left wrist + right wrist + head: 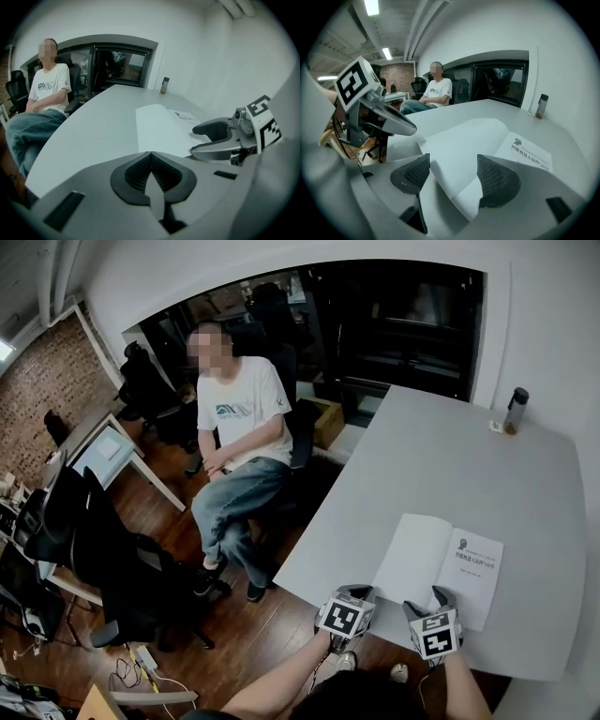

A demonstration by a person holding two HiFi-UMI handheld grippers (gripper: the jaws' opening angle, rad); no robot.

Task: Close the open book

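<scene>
An open book (439,568) lies on the grey table (422,456) near its front edge, with a blank left page and a printed right page. My left gripper (360,592) is shut with nothing in it, its tip at the book's near left corner; in the left gripper view the jaws (151,159) meet in front of the book (157,126). My right gripper (441,596) stands open at the near edge. In the right gripper view the blank page's near corner (461,187) lies between the gripper's (453,171) pads, which do not press on it.
A dark bottle (515,411) stands at the table's far right corner. A person (234,427) sits on a chair to the left of the table. Black office chairs (103,559) and desks fill the floor on the left.
</scene>
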